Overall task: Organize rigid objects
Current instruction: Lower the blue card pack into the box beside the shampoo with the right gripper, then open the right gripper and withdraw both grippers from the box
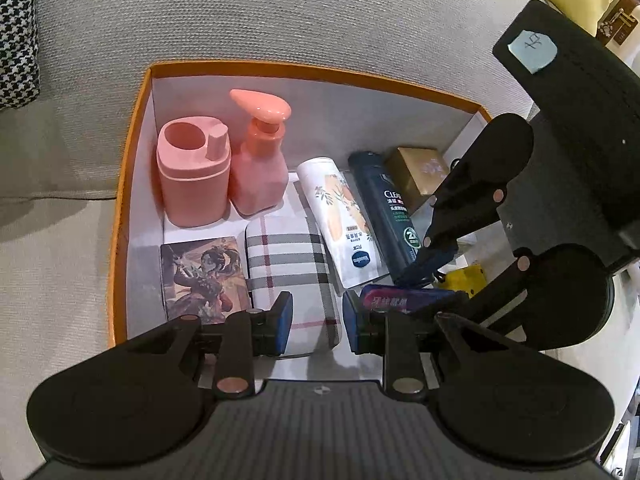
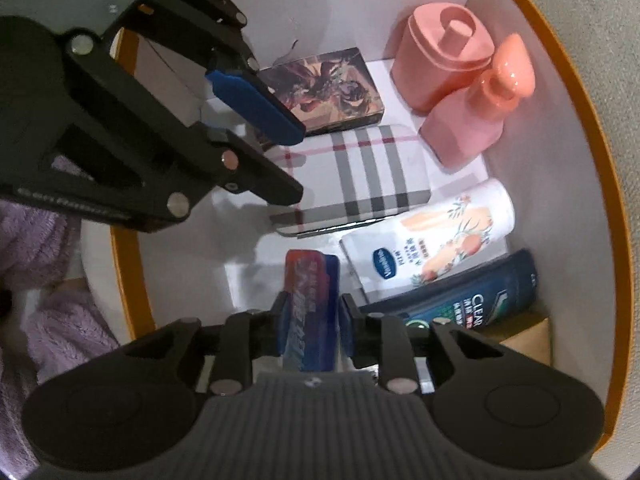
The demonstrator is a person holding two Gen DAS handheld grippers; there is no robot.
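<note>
An orange-rimmed box [image 1: 280,68] holds the objects. My right gripper [image 2: 312,312] points down into it, open, with a red-and-blue toothpaste box [image 2: 312,280] lying between its fingers and a small gap at the right pad. My left gripper [image 1: 316,320] hovers open over a plaid case [image 1: 296,268], nothing between its fingers. Beside the case lie a picture-printed card box [image 1: 204,276], a white lotion tube [image 1: 344,216] and a dark shampoo bottle [image 1: 388,212]. A pink cup holder [image 1: 194,172] and a pink pump bottle [image 1: 260,164] stand in the far corner.
A gold carton [image 1: 420,172] sits in the box's corner behind the shampoo bottle. The box rests on a grey sofa cushion [image 1: 280,8], with a houndstooth pillow [image 1: 16,40] at the left. Lilac fluffy fabric [image 2: 40,300] and a yellow item [image 1: 468,280] lie outside the box.
</note>
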